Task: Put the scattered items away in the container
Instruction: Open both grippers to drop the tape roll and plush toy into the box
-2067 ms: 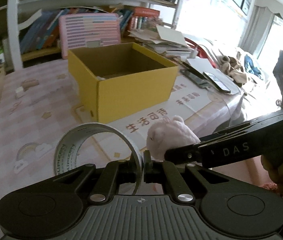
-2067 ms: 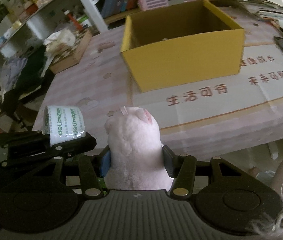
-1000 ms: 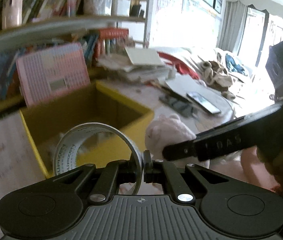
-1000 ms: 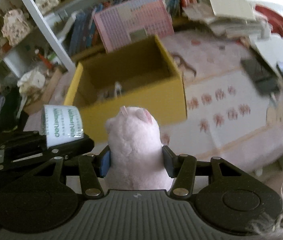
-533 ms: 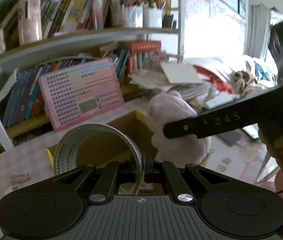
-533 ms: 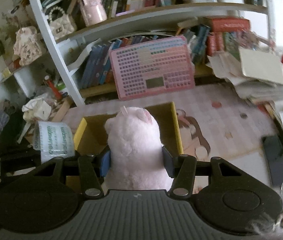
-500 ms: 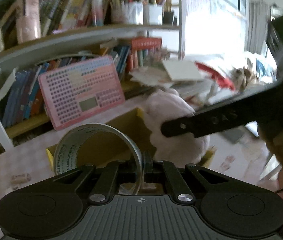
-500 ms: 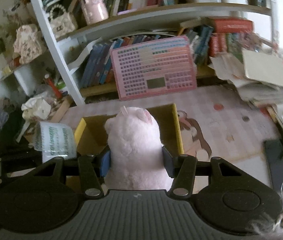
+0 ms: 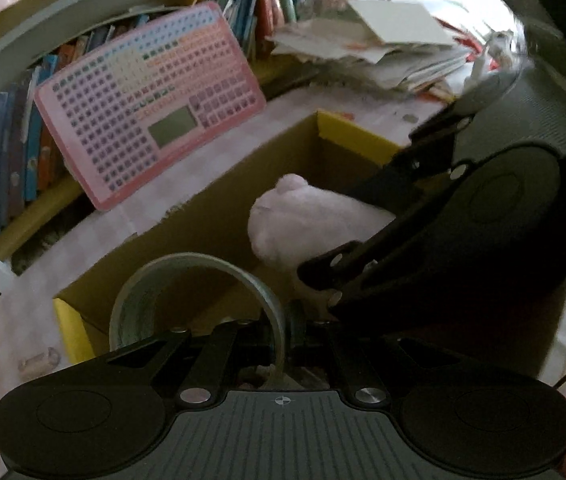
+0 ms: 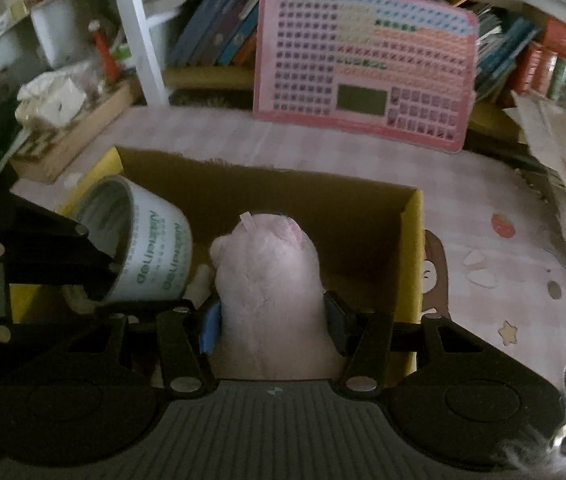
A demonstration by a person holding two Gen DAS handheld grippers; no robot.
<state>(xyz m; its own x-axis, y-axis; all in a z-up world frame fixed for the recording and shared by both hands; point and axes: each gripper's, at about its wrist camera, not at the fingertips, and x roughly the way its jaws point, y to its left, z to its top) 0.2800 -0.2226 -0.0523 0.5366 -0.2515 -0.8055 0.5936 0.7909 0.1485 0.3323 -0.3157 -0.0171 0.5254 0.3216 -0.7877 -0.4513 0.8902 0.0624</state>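
A pink plastic toy keyboard board with rows of small buttons (image 10: pixel 365 68) leans against a shelf of upright books (image 10: pixel 219 20) behind the open yellow cardboard box (image 10: pixel 413 248). The box sits on a pale pink checked tablecloth (image 10: pixel 483 208), with a loose heap of papers (image 9: pixel 379 48) to the right and a shallow wooden tray of crumpled items (image 10: pixel 67 132) to the left.

The black frames of both tools block the box's near wall and most of its floor, where a pale scrap shows that is too dim to identify. The scene is dark and slightly blurred.

The left gripper (image 9: pixel 287 320) is pinched tight on the wall of a wide roll of clear packing tape with green lettering (image 10: pixel 151 244), held over the box's left side. The right gripper (image 10: pixel 273 316) clamps a fluffy pale pink plush animal (image 10: pixel 269 280) with a small white tag, just above the middle of the box opening.
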